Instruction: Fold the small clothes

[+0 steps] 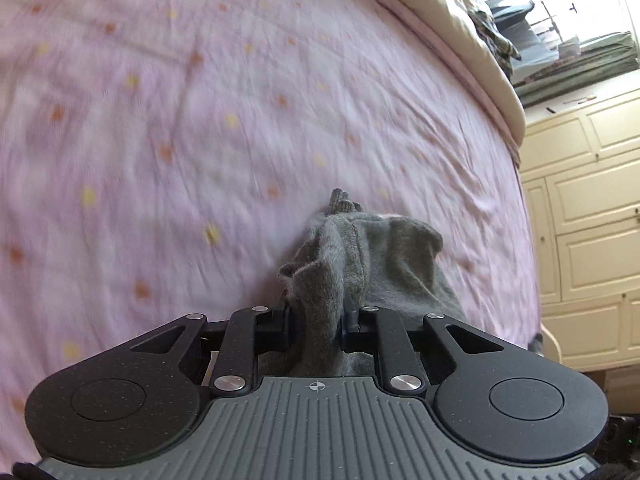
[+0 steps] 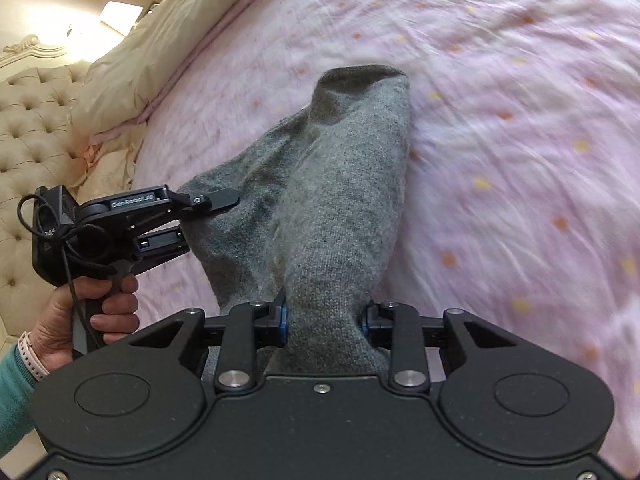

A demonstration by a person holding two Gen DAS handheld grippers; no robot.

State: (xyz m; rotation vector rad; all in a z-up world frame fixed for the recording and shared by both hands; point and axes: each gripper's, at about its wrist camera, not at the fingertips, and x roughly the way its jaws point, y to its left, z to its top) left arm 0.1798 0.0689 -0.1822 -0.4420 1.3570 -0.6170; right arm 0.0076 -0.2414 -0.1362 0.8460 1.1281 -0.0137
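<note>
**Both claws clamped on the grey sock, held up over the pink bedspread**

So here's where you're at. Your right gripper [image 2: 325,316] has its jaws pinched tight on one end of the grey sock [image 2: 340,184], and the knit fabric bunches up between the blue-edged pads. From there the sock stretches away over the pink bedspread [image 2: 520,128] with its little yellow and orange dots, the far end open like a tube.

Your left gripper [image 2: 208,216] comes in from the side in the right wrist view, clamped onto the sock's other edge, with your left hand [image 2: 104,300] wrapped round the handle, teal sleeve and pale watch strap showing. The left wrist view agrees: left gripper [image 1: 316,314] closed on a gathered wad of sock [image 1: 360,252].

Cream pillow [image 2: 160,52] and a tufted headboard [image 2: 36,128] sit beyond the bedspread. The bedding looks motion-blurred in both views.
</note>
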